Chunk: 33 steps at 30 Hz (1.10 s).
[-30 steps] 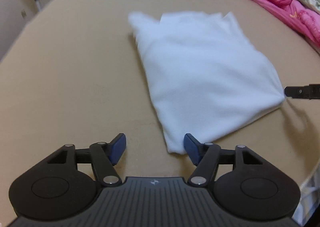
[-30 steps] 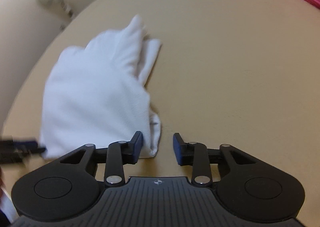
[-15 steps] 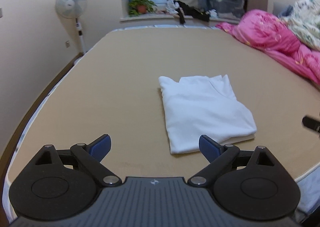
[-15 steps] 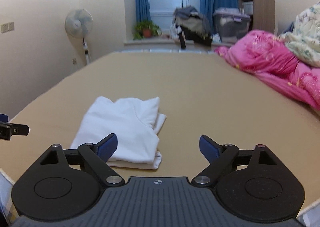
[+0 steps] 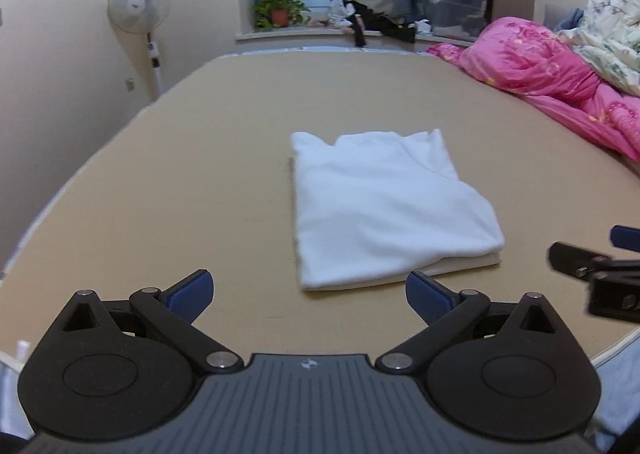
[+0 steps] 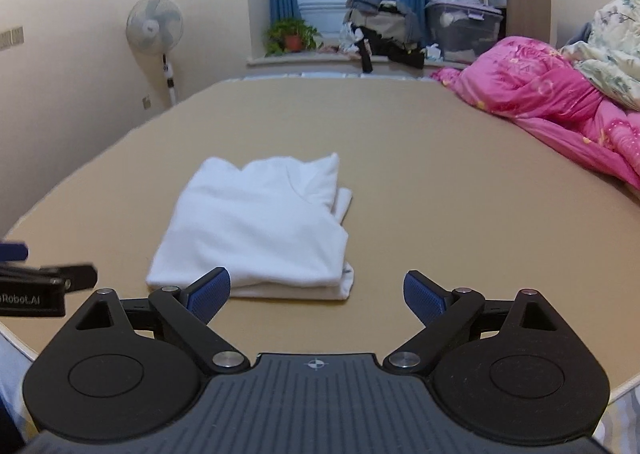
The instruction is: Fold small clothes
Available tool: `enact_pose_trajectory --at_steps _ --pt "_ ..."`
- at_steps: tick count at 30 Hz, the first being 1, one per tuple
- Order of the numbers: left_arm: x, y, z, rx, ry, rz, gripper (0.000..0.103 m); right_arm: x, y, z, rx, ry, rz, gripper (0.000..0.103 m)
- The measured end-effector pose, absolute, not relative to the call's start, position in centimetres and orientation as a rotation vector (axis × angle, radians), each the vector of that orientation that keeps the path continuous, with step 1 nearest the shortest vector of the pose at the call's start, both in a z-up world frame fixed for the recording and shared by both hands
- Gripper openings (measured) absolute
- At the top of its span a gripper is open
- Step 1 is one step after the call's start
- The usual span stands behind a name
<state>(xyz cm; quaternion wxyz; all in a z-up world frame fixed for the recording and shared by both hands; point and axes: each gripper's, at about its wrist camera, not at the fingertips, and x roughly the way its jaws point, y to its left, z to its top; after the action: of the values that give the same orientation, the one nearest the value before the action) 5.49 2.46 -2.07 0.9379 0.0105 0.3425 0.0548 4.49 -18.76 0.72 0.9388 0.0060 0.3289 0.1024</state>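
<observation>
A white garment (image 5: 384,205) lies folded in a neat rectangle on the tan bed surface (image 5: 180,181); it also shows in the right wrist view (image 6: 260,230). My left gripper (image 5: 308,294) is open and empty, held back from the garment's near edge. My right gripper (image 6: 316,292) is open and empty, just short of the garment's near right corner. The right gripper's tip shows at the right edge of the left wrist view (image 5: 592,270), and the left gripper's tip shows at the left edge of the right wrist view (image 6: 40,282).
A pink quilt (image 5: 560,85) and a floral blanket (image 5: 608,41) lie along the right side of the bed. A standing fan (image 5: 140,13) is by the left wall. A plant (image 5: 280,11), clothes and a storage box (image 5: 452,9) sit on the far windowsill.
Both grippers have let go of the garment, opened wide and pulled back and up from it. The garment now lies flat and folded.
</observation>
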Motion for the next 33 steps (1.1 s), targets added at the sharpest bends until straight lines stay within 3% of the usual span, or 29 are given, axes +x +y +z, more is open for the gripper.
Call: enact_pose_trajectory --at_steps 33 --pt "7.4 2.6 -3.8 -0.040 0.740 0.126 0.103 5.9 -16.6 0.0 0.046 0.688 0.250 0.094"
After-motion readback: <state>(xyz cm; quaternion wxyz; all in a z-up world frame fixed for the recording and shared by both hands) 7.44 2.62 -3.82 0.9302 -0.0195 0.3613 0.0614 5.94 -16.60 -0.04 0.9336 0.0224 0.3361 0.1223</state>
